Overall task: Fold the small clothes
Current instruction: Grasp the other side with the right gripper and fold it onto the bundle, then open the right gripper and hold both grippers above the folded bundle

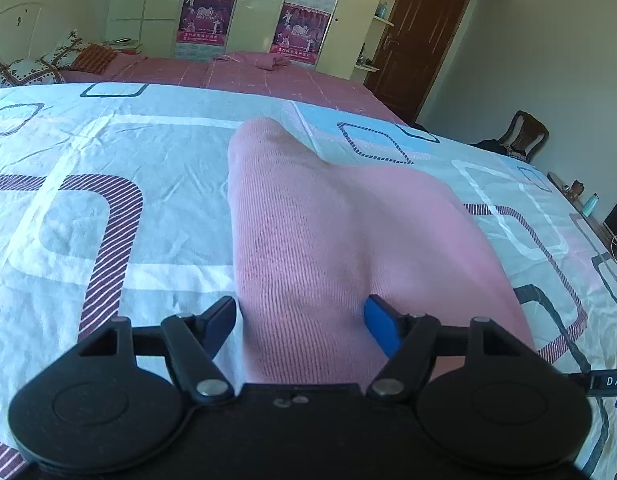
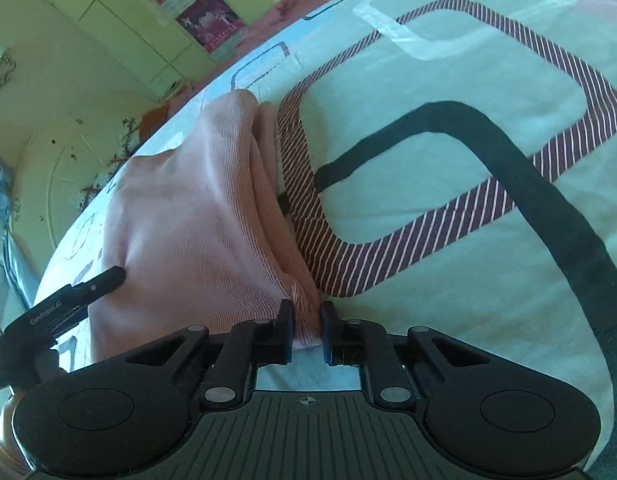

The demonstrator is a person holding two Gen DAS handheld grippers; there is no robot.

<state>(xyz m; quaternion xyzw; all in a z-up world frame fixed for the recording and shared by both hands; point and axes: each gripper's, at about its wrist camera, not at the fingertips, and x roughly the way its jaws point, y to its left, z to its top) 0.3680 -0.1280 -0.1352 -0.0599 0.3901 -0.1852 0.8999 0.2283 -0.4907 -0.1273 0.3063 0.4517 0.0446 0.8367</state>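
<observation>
A pink knit garment (image 1: 328, 232) lies on the patterned bedsheet (image 1: 108, 184). My left gripper (image 1: 300, 316) is open, its jaws wide apart on either side of the garment's near edge, with cloth bulging between them. In the right wrist view the same garment (image 2: 188, 208) lies in folded layers at the left. My right gripper (image 2: 307, 328) is shut on the garment's near corner, with pink cloth pinched between its black fingers (image 2: 285, 328). The left gripper's finger (image 2: 104, 278) shows at the left edge, against the garment.
The bed is covered with a white and blue sheet printed with striped maroon and black squares (image 2: 448, 160). A pink bedspread (image 1: 248, 74) lies further back. A wardrobe with posters (image 1: 212, 16), a brown door (image 1: 424, 36) and a chair (image 1: 524, 134) stand beyond the bed.
</observation>
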